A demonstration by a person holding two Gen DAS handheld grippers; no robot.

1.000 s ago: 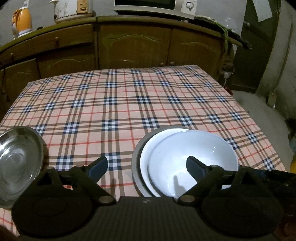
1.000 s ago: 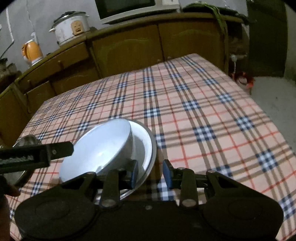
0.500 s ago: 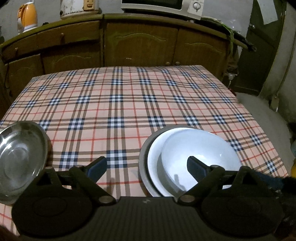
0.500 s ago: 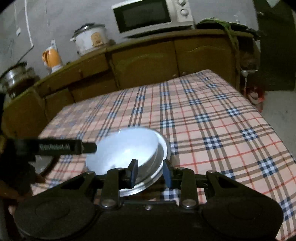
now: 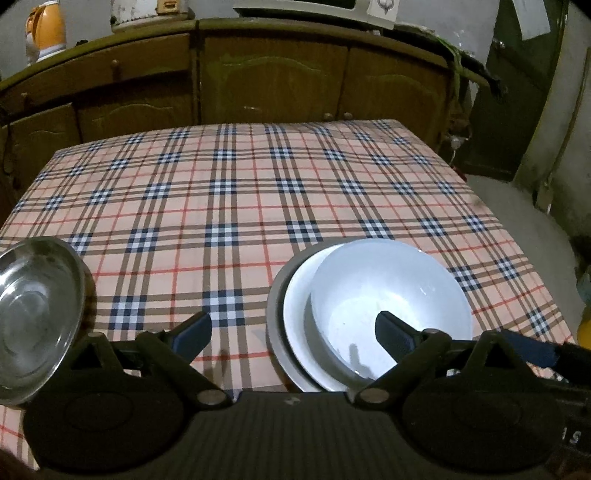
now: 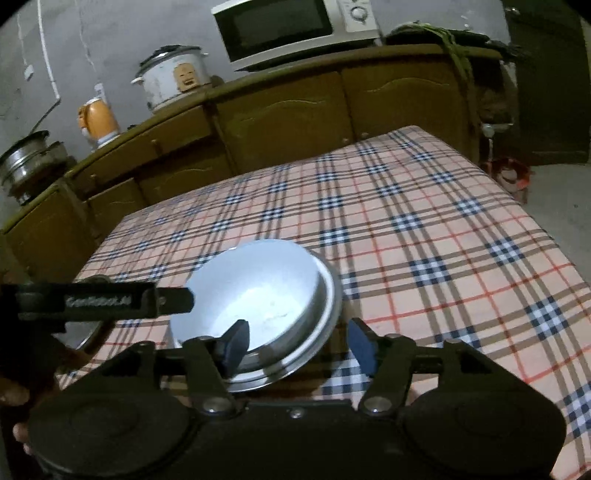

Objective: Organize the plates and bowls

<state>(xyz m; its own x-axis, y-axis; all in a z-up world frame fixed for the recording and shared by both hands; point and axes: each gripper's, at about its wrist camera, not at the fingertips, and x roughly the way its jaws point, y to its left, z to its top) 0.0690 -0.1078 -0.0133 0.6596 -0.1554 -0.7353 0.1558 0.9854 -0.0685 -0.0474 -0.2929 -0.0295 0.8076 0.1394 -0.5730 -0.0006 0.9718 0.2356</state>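
A white bowl (image 5: 391, 306) sits in a white plate (image 5: 297, 325) on a grey metal plate (image 5: 274, 317), near the table's front edge. The same bowl (image 6: 255, 291) and metal plate rim (image 6: 330, 308) show in the right wrist view. My right gripper (image 6: 298, 341) is opening: its left finger hangs over the bowl's inside, the right one outside the plates, and neither pad presses on them. My left gripper (image 5: 293, 330) stands open above the cloth, holding nothing. A steel bowl (image 5: 33, 317) lies at the far left.
The checked tablecloth (image 5: 240, 206) covers the table, which ends at the right above a concrete floor (image 6: 557, 206). Wooden cabinets (image 6: 288, 122) run along the back with a microwave (image 6: 291, 29), rice cooker (image 6: 171, 77) and orange kettle (image 6: 96, 120). A hand (image 6: 11, 398) holds the left gripper (image 6: 110, 301).
The right gripper's jaws, narrow on the bowl's near rim before, have spread wide and let go. The bowl has settled from tilted to level in the plate. The left gripper stayed put.
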